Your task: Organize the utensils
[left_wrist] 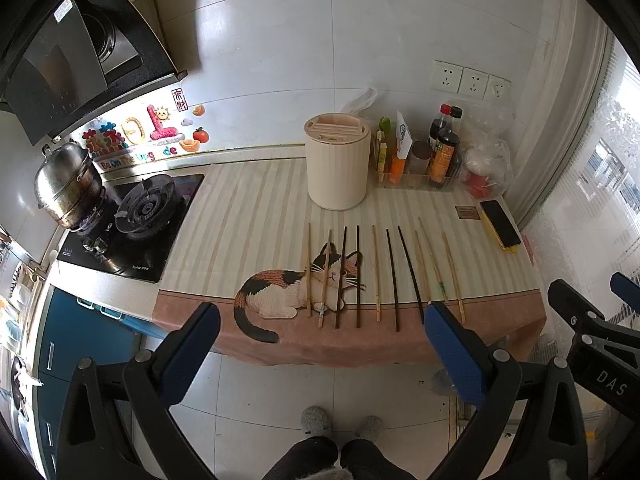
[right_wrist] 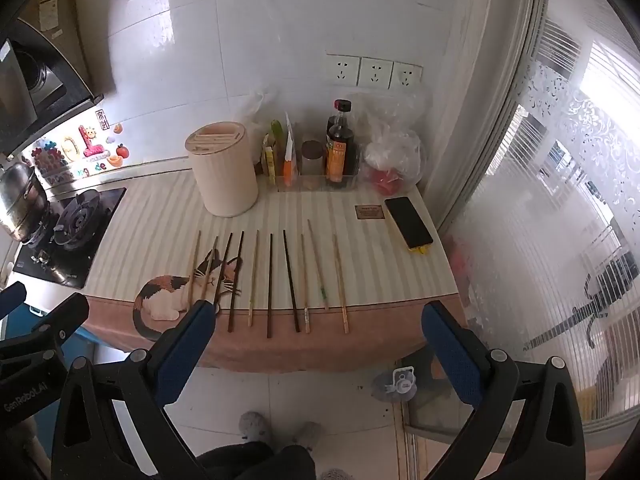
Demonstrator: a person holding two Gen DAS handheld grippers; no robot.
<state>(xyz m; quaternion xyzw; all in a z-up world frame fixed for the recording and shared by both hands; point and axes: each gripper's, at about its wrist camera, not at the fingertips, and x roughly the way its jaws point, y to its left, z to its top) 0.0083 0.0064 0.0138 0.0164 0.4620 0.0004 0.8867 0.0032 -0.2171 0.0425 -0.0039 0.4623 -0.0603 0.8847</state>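
- Ten chopsticks (left_wrist: 376, 276) lie side by side in a row on the mat (left_wrist: 256, 216), lower centre of both views, their near ends by the mat's pink front edge.
- Some sticks are pale wood, four are dark (right_wrist: 269, 286); the leftmost ones cross the cat picture (left_wrist: 280, 292) printed on the mat.
- The three sticks at the right of the row fan out a little, tilting apart from the rest.
- A cream round holder (left_wrist: 337, 162) with slots in its top stands upright behind the row, centre of the left view, apart from the sticks.
- Right of the holder is a clear tray of bottles (left_wrist: 444, 152) against the wall, then a plastic bag (right_wrist: 390, 160) with something red inside.
- A phone (right_wrist: 408, 222) lies flat at the mat's right edge, beyond the last stick.
- A gas hob (left_wrist: 140, 220) sits at the left, with a steel pot (left_wrist: 66, 184) on its far burner.
- The left gripper (left_wrist: 324, 320) hangs in front of the counter's edge, fingers spread wide, nothing between them.
- The right gripper (right_wrist: 316, 316) hangs likewise, spread wide and empty, just right of the other.
- Neither gripper touches a stick.
- Below, in both views, a person's dark trousers and grey slippers (left_wrist: 316, 420) stand on the tiled floor.
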